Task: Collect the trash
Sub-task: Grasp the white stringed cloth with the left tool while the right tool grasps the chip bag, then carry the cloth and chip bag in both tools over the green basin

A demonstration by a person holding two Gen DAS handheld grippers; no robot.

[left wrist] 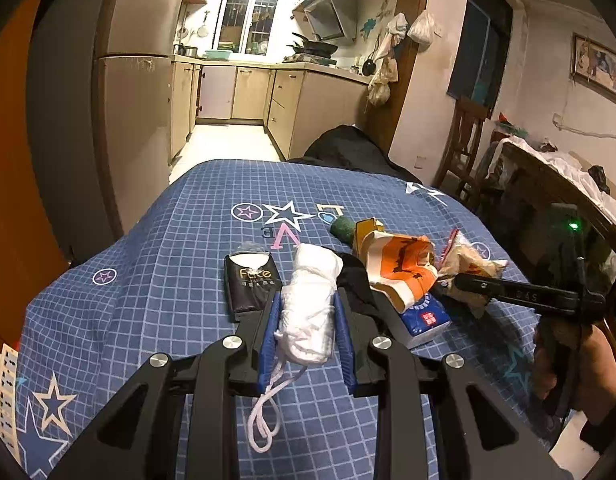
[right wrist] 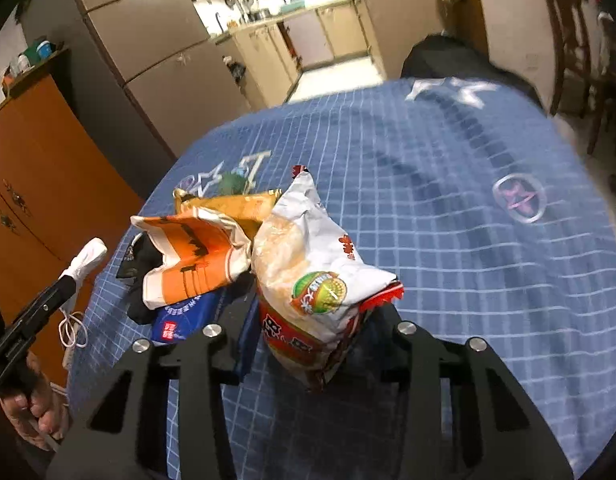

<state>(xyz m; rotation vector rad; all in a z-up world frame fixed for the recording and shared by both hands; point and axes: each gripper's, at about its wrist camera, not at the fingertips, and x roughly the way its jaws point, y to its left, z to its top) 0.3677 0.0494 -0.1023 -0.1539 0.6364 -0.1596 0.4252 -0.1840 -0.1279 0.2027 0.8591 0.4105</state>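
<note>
My left gripper (left wrist: 308, 298) is shut on a white rolled bundle (left wrist: 314, 280) whose white cord (left wrist: 263, 412) hangs below it, just above the blue checked tablecloth (left wrist: 167, 248). The same bundle (right wrist: 87, 254) shows at the left of the right wrist view. My right gripper (right wrist: 310, 316) is shut on a white and red snack bag (right wrist: 308, 256), which stands upright between its fingers. Beside it lie an orange and white bag (right wrist: 195, 256), a blue tissue pack (right wrist: 183, 316) and a yellow box (left wrist: 368, 232). A black packet (left wrist: 249, 284) lies left of the bundle.
A green object (left wrist: 342, 228) lies farther back on the cloth. An orange cabinet (right wrist: 39, 168) and a fridge (left wrist: 135, 92) stand to the left, and a wooden chair (left wrist: 468, 136) to the right. A hand (right wrist: 35, 412) holds the left gripper's handle.
</note>
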